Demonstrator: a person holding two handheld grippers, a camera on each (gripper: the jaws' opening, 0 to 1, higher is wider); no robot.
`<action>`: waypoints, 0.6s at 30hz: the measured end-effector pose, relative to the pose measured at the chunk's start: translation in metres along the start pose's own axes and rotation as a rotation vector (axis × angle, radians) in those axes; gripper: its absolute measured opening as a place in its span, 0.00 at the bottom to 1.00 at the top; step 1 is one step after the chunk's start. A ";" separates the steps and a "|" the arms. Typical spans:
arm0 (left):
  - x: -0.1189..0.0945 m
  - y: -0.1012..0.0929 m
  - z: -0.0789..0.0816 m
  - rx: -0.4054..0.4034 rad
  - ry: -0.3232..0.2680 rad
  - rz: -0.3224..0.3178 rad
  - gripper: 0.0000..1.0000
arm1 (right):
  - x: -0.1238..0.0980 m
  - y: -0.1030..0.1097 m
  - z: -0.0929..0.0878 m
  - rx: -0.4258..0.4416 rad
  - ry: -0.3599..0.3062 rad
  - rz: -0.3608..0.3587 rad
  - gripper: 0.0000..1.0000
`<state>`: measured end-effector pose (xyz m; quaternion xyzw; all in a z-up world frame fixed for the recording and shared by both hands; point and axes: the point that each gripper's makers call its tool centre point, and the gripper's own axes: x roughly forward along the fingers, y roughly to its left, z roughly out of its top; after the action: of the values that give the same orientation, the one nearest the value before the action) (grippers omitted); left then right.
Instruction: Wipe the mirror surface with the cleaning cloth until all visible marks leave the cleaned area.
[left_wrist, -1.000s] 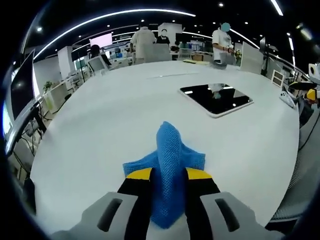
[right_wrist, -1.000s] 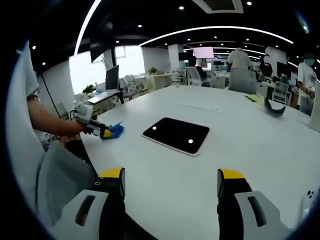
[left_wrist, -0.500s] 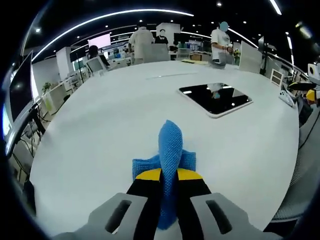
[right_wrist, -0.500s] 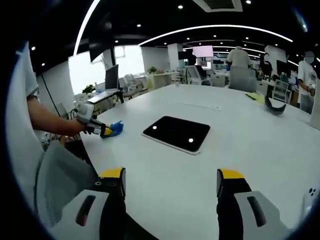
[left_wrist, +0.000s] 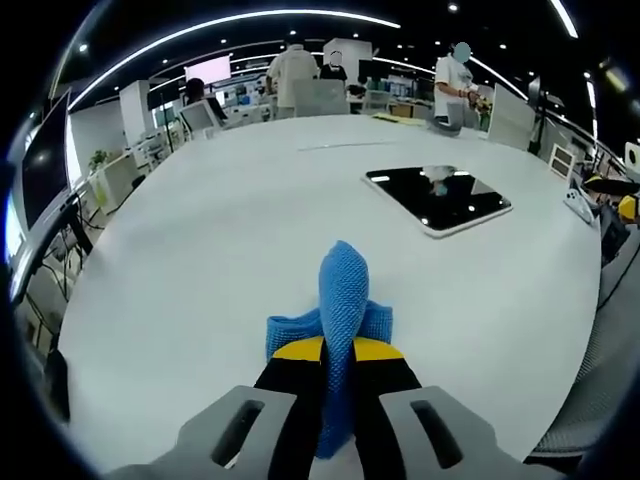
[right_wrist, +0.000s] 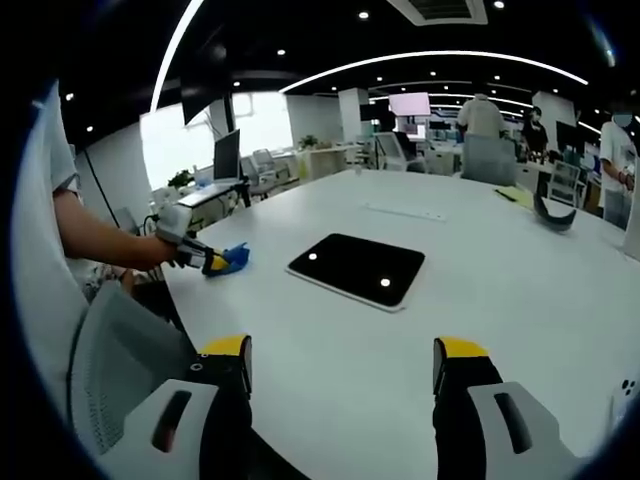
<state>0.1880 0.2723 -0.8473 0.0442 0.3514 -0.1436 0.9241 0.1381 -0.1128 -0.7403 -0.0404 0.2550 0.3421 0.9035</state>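
A blue cleaning cloth (left_wrist: 342, 310) sits bunched on the white table, pinched between the yellow-tipped jaws of my left gripper (left_wrist: 338, 350), which is shut on it. The flat dark mirror (left_wrist: 438, 196) with a white rim lies farther off to the right in the left gripper view. In the right gripper view the mirror (right_wrist: 357, 269) lies mid-table ahead of my right gripper (right_wrist: 340, 360), whose jaws stand wide open with nothing between them. At that view's left edge of the table, the left gripper (right_wrist: 213, 262) holds the blue cloth (right_wrist: 234, 260).
The round white table (left_wrist: 220, 230) spreads wide around the mirror. My bare arm (right_wrist: 105, 243) and the grey chair back (right_wrist: 120, 365) show at left. A dark curved object (right_wrist: 553, 216) lies at the far right. People stand beyond the table (left_wrist: 455, 80).
The left gripper's jaws have closed tight on the blue cloth, squeezing it into a narrow upright fold. The right gripper has hardly moved.
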 end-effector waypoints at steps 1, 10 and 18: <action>-0.001 0.000 0.000 0.001 0.002 0.002 0.06 | 0.001 -0.001 -0.001 0.006 -0.001 0.000 0.72; 0.000 -0.002 0.001 0.064 0.061 -0.005 0.06 | 0.003 -0.003 -0.009 0.021 -0.006 0.009 0.72; 0.001 -0.004 0.001 0.163 0.121 -0.003 0.05 | 0.003 -0.001 -0.011 0.017 -0.009 0.017 0.72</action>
<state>0.1885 0.2677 -0.8471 0.1274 0.3936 -0.1703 0.8944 0.1364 -0.1143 -0.7515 -0.0288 0.2540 0.3479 0.9020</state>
